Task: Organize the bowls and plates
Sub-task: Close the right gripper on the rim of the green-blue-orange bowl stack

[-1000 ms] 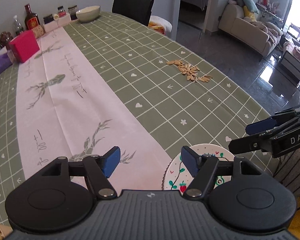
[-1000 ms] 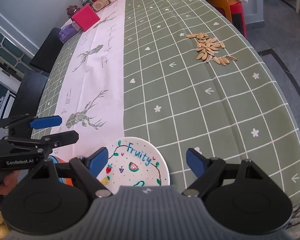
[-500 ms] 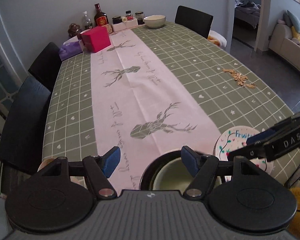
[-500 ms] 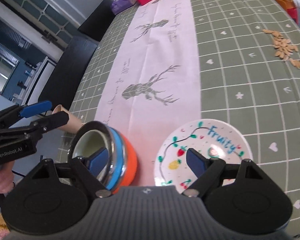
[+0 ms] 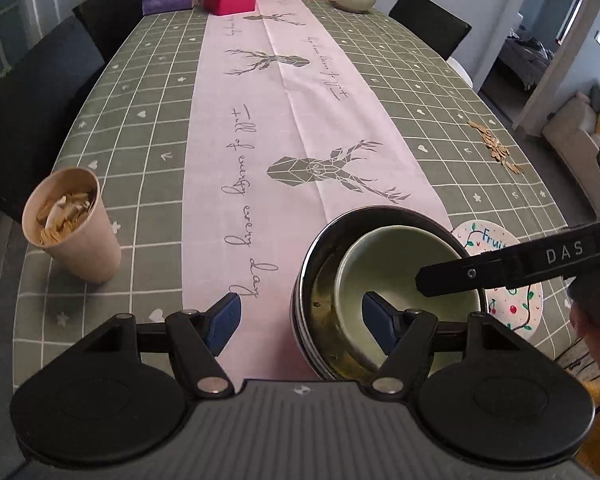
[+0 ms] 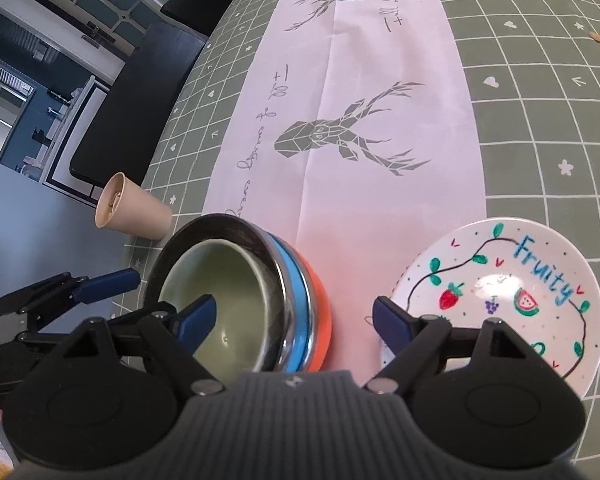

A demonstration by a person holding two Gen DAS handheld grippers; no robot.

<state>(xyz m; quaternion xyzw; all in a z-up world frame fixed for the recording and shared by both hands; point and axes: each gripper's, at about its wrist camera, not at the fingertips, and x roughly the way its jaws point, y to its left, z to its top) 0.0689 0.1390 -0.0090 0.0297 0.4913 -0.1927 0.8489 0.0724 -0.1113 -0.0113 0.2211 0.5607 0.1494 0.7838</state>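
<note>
Both claws gape beside stacked bowls (image 5: 380, 280); paper cup (image 5: 74, 224) probably clear.

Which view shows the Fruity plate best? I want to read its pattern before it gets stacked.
The right wrist view: the Fruity plate lies almost whole there, lettering and painted fruit legible, only its near edge behind the right gripper. The left wrist view catches just a part of it, crossed by the other gripper's finger.

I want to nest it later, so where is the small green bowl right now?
The green bowl sits inside the steel bowl at the near table edge, left of the Fruity plate in the right wrist view.
</note>
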